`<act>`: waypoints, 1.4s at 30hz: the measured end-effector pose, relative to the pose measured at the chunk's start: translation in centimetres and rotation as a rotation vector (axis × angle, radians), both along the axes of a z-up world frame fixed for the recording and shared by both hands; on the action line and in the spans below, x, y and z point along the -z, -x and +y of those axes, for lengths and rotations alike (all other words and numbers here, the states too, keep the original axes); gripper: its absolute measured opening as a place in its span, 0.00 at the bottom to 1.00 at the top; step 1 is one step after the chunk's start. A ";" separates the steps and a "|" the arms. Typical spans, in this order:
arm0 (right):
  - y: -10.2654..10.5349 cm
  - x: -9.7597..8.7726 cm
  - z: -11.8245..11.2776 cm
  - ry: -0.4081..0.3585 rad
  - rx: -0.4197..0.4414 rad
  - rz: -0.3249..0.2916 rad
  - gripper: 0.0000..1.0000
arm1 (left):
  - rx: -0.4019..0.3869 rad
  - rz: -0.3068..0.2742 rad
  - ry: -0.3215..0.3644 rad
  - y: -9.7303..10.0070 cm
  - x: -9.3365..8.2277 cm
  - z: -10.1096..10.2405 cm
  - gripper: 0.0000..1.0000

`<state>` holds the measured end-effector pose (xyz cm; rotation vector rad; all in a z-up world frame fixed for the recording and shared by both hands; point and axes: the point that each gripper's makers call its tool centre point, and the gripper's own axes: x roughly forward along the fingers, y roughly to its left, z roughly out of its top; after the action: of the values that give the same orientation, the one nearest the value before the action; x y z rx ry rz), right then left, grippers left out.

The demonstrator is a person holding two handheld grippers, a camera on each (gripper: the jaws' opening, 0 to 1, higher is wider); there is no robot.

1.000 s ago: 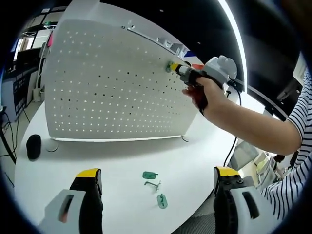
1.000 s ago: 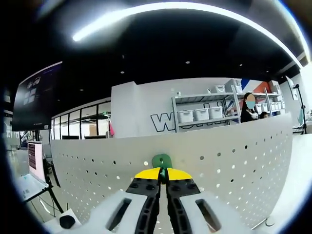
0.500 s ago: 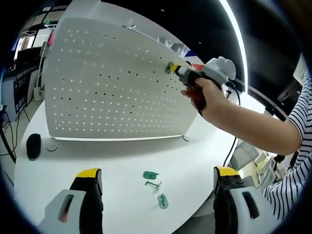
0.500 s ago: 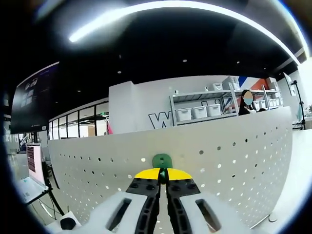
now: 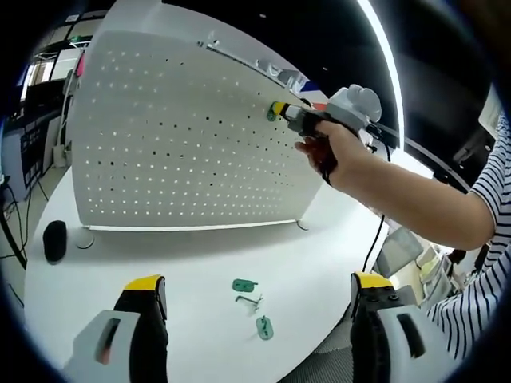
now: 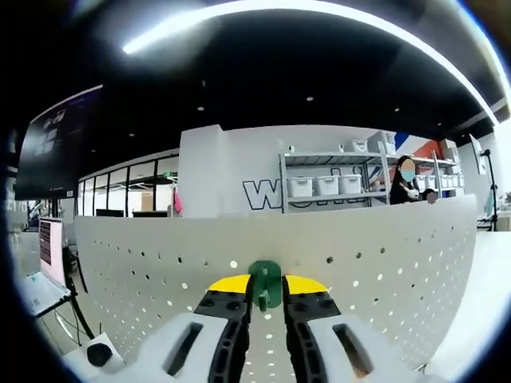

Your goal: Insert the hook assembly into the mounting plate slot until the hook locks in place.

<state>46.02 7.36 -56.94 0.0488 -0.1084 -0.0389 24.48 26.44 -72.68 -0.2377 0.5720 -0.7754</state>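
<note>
Two claws: right claw (image 6: 266,285) clamped on green hook assembly (image 6: 264,284), pressed at perforated mounting plate (image 5: 184,144) near its 1 o'clock corner. Left claw (image 5: 255,307) gaping, empty, above surface (image 5: 192,263). Insertion step underway, judging so; next, pushing home until locked.

White round tabletop (image 5: 200,263). Dark ceiling with curved light strip (image 6: 319,9). White wall (image 6: 231,171) with lettering; metal shelving (image 6: 331,179) holding white bins. Wall monitor (image 6: 56,144) at left.
</note>
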 end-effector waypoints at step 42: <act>15.5 12.4 -4.0 0.179 -0.213 0.379 0.47 | 0.026 0.022 -0.041 4.2 1.5 -0.6 0.99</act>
<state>30.50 3.37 -69.34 -0.1258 0.2730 0.1739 20.31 25.83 -74.16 -0.2017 0.6126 -0.7862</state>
